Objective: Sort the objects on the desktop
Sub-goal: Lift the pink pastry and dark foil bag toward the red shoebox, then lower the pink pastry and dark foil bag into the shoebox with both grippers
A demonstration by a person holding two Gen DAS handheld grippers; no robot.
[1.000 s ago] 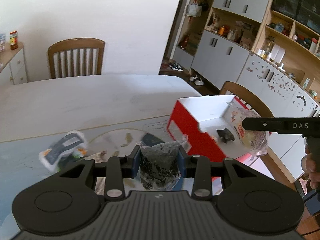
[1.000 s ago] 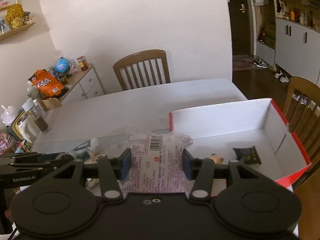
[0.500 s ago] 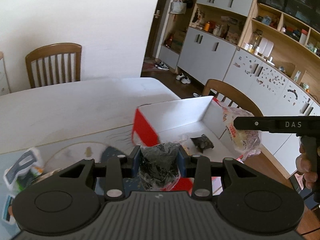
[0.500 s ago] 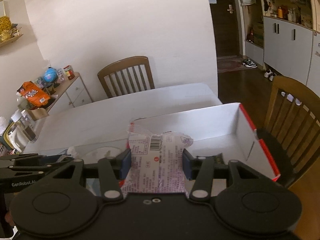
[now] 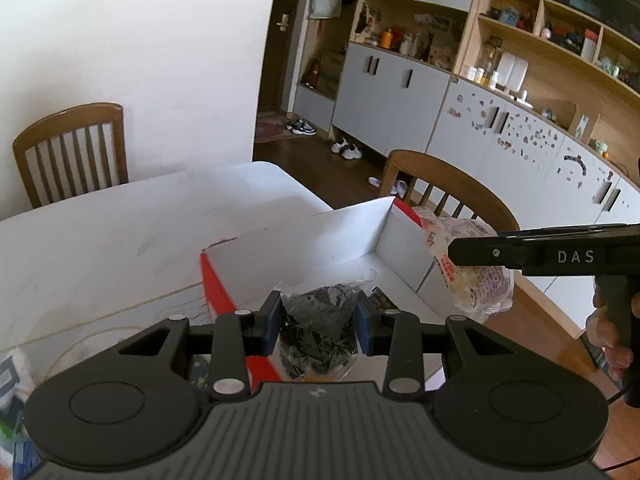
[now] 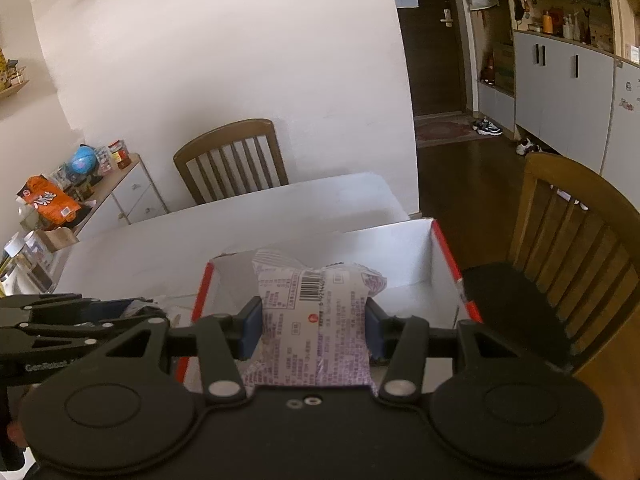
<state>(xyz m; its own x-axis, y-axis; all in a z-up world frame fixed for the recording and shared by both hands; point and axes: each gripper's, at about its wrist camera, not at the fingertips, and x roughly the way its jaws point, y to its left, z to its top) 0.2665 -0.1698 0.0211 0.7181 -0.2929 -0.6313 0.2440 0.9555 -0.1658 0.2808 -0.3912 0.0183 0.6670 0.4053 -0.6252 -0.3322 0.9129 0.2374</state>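
My left gripper point(image 5: 318, 320) is shut on a clear bag of dark dried stuff point(image 5: 318, 334) and holds it over the near left corner of a red box with a white inside point(image 5: 320, 236). My right gripper point(image 6: 312, 328) is shut on a white and purple snack packet point(image 6: 316, 332) and holds it above the same box point(image 6: 400, 252). In the left wrist view the right gripper point(image 5: 472, 252) and its packet point(image 5: 464, 260) hang over the box's right side. A small dark packet point(image 5: 380, 298) lies inside the box.
The box stands at the right end of a white table point(image 5: 120, 232). Wooden chairs stand at the far side point(image 6: 232, 160) and the right side point(image 6: 568, 248). A snack packet point(image 5: 12, 380) lies on the table at far left. Cabinets point(image 5: 400, 104) line the right wall.
Both grippers have moved right with their packets, from beside the box to over it. The loose items on the table have slid out of view to the left.
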